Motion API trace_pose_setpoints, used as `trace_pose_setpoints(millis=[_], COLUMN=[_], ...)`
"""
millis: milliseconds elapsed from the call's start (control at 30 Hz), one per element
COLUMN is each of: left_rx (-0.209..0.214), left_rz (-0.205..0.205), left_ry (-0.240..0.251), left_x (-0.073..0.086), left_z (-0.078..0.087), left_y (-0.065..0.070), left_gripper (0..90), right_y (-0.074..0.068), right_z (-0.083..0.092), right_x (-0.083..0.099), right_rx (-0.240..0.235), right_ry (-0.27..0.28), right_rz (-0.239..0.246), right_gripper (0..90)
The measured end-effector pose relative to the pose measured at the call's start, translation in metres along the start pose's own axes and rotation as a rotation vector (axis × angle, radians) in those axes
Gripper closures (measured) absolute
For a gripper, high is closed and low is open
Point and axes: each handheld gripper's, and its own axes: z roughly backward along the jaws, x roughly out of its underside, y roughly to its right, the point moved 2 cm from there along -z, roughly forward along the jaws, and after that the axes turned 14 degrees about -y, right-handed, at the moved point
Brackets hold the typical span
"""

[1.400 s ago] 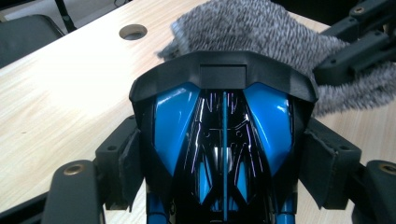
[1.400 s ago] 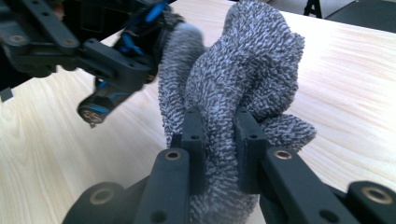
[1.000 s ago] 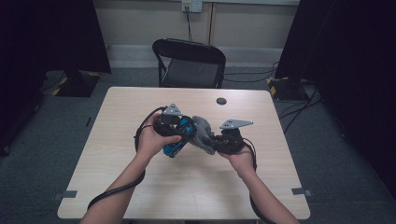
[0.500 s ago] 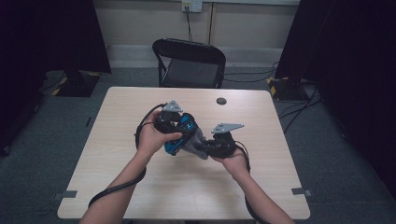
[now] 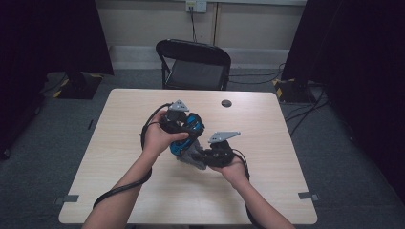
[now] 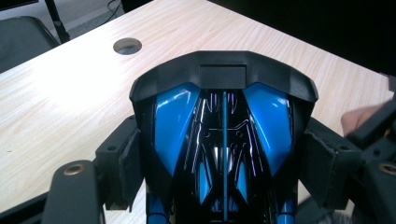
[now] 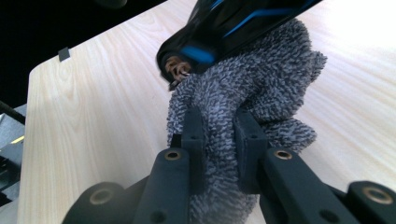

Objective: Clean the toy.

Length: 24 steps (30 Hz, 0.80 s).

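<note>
We clamp the blue-black toy car (image 6: 223,140) in our left hand-held gripper (image 5: 177,125), above the desk (image 5: 119,143); our right hand-held gripper (image 7: 218,135) pinches a grey cloth (image 7: 261,88) touching the car's underside.

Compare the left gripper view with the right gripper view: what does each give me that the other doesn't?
Left gripper view alone: the blue and black object seen lengthwise, with the left gripper clamped on its two sides, and a round hole in the table behind it.

Right gripper view alone: the grey cloth pinched between the jaws of the right gripper, bunched up against the underside of the object.

Shared: both show the blue and black object and the pale wooden table beneath it.
</note>
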Motion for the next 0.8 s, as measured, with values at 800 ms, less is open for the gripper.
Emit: trace_pose_setpoints(millis=[800], left_rx=[-0.049], left_rz=[0.036], left_ry=[0.033], left_x=[-0.004], left_z=[0.018], left_y=[-0.019], left_gripper=[25.5], right_y=[-0.011], right_z=[-0.013], right_x=[0.014], right_rx=[-0.038], right_ry=[-0.089], right_rz=[0.044], right_gripper=[77.0])
